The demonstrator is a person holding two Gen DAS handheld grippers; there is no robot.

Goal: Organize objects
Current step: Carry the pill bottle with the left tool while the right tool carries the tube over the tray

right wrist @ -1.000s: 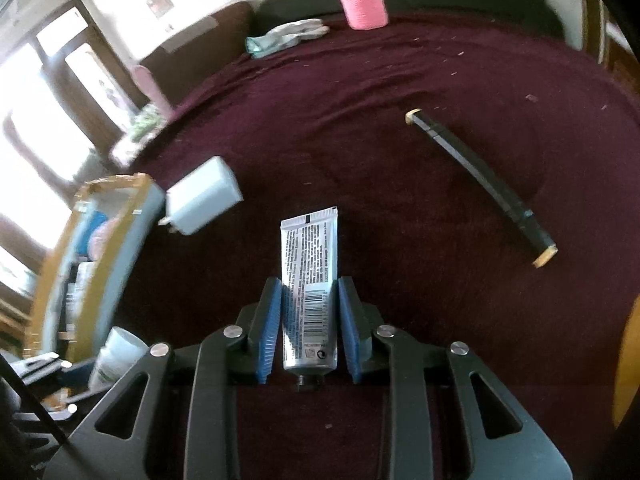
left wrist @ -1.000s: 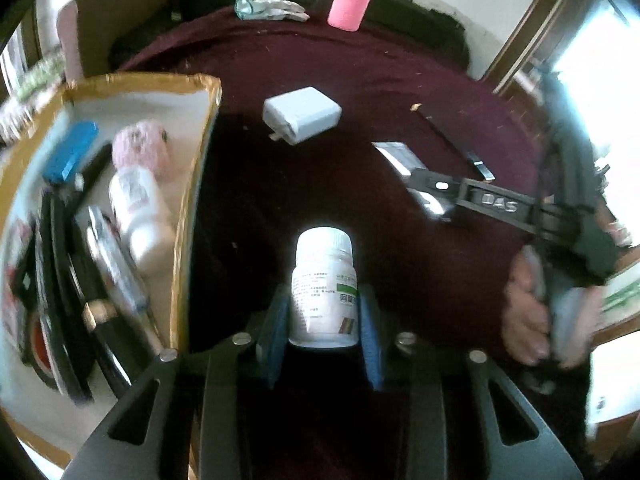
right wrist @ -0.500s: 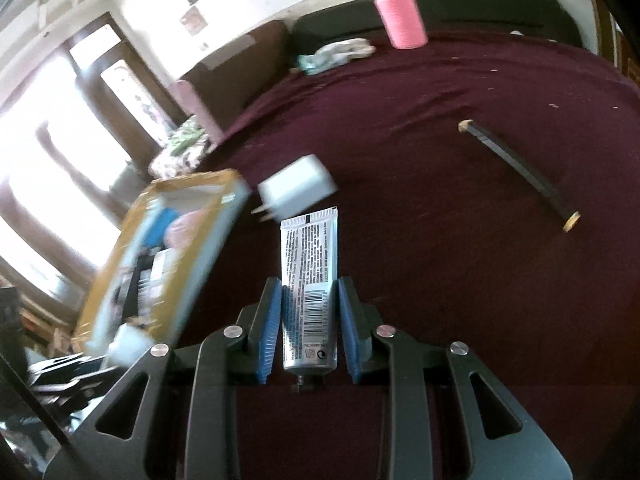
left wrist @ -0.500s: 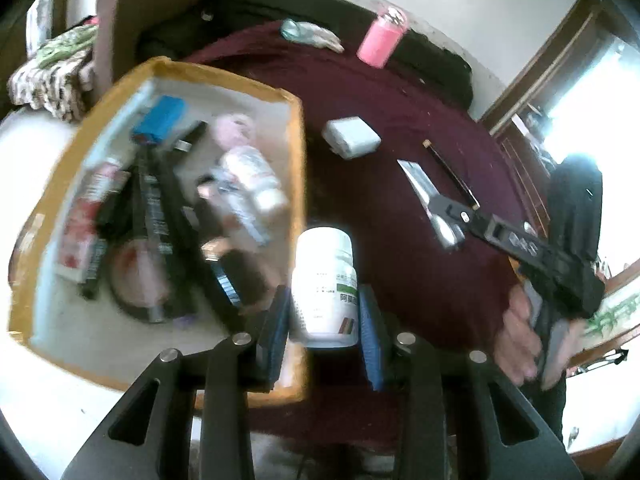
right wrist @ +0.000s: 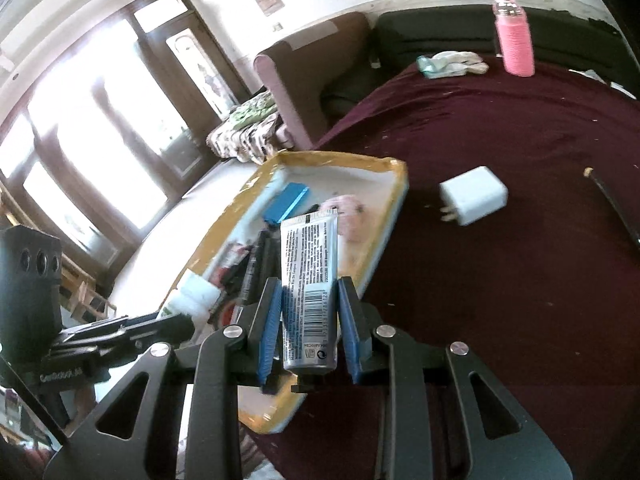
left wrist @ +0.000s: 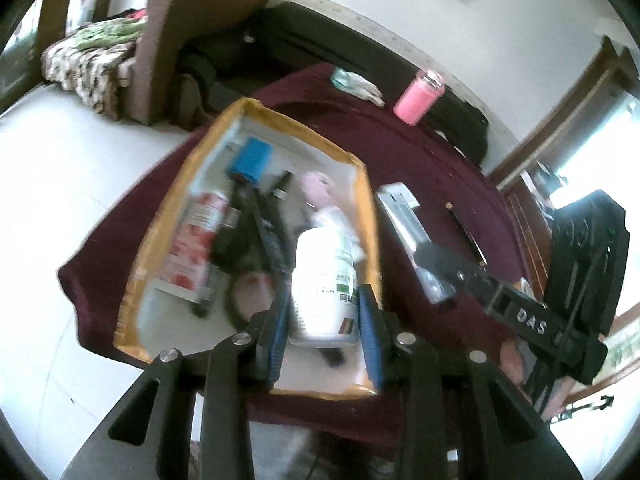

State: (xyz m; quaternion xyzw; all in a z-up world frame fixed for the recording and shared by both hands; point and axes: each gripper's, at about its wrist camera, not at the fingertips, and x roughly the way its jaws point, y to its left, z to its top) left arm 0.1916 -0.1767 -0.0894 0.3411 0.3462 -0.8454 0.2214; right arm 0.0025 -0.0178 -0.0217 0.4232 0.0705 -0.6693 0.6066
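Both grippers have swung over the yellow-rimmed cardboard tray [left wrist: 362,184], left gripper [left wrist: 325,322] clamping the white plastic pill bottle [left wrist: 324,288], right gripper [right wrist: 307,322] clamping the silver printed tube [right wrist: 310,280], ready to drop.

A dark maroon cloth [right wrist: 500,280] covers the table. On it rest a yellow-rimmed tray [right wrist: 394,216] (full of small items), a white charger [right wrist: 474,195], a pink bottle [right wrist: 515,40], a crumpled rag [right wrist: 452,62] and a black pen [right wrist: 616,208].
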